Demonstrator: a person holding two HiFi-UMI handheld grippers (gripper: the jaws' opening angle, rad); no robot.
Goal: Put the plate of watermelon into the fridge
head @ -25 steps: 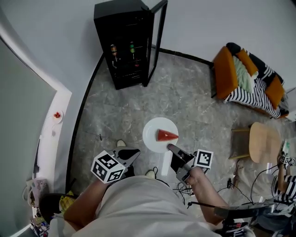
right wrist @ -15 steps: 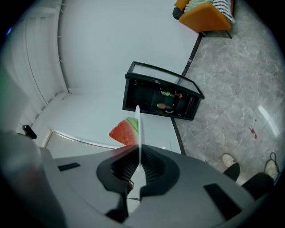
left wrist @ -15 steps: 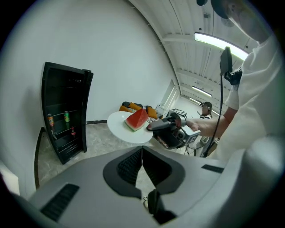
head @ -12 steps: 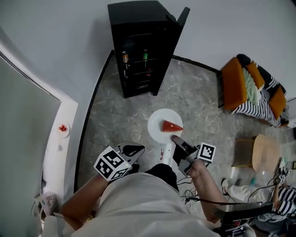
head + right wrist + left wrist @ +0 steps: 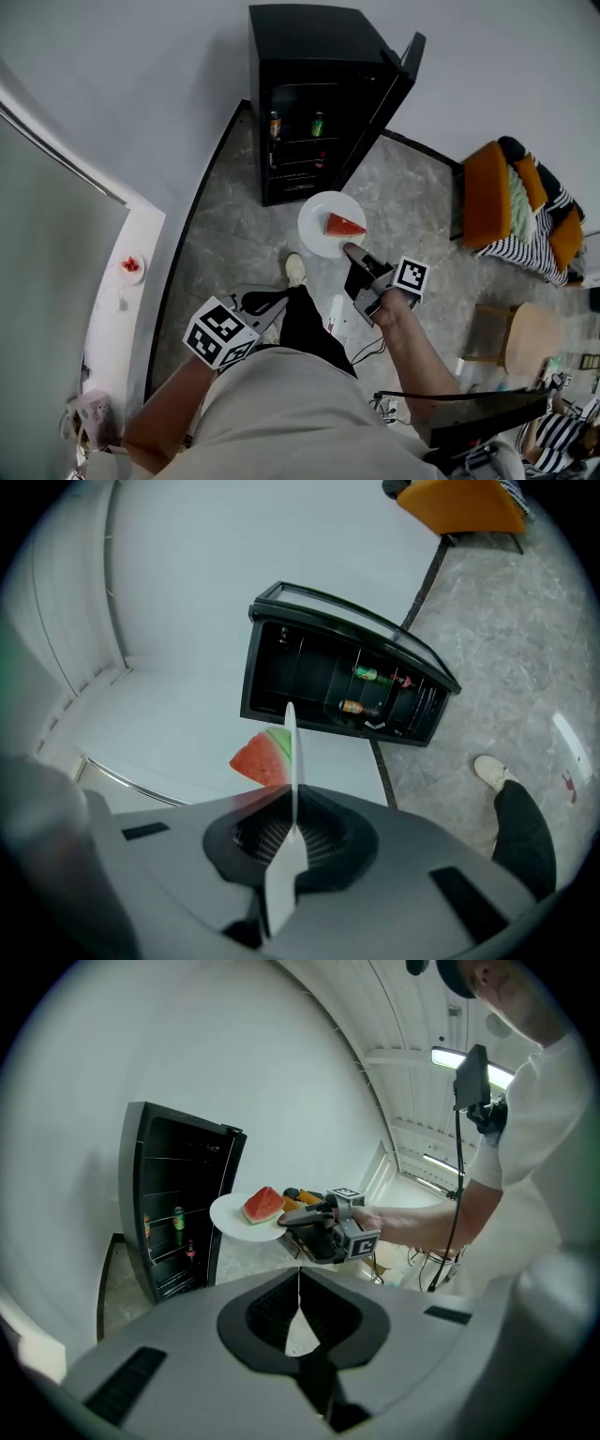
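Observation:
A white plate (image 5: 317, 228) carries a red watermelon slice (image 5: 345, 225). My right gripper (image 5: 354, 255) is shut on the plate's near rim and holds it level in the air, just in front of the black fridge (image 5: 314, 103). The fridge door (image 5: 392, 98) stands open to the right. In the right gripper view the plate (image 5: 291, 752) shows edge-on between the jaws, with the watermelon (image 5: 261, 758) beside it and the fridge (image 5: 347, 691) beyond. My left gripper (image 5: 265, 303) hangs low at the left, shut and empty. Its view shows the plate (image 5: 234, 1220) and the right gripper (image 5: 314, 1229).
Bottles (image 5: 275, 125) and a green can (image 5: 319, 124) stand on the fridge shelves. An orange chair with striped cushions (image 5: 520, 211) is at the right, a wooden stool (image 5: 520, 342) nearer. A white ledge (image 5: 122, 300) with a small dish runs along the left wall. Cables lie on the floor.
The person has walked toward the fridge, which now stands much closer. The right gripper has carried the plate forward, close to the open fridge front. The left gripper stayed low and shut.

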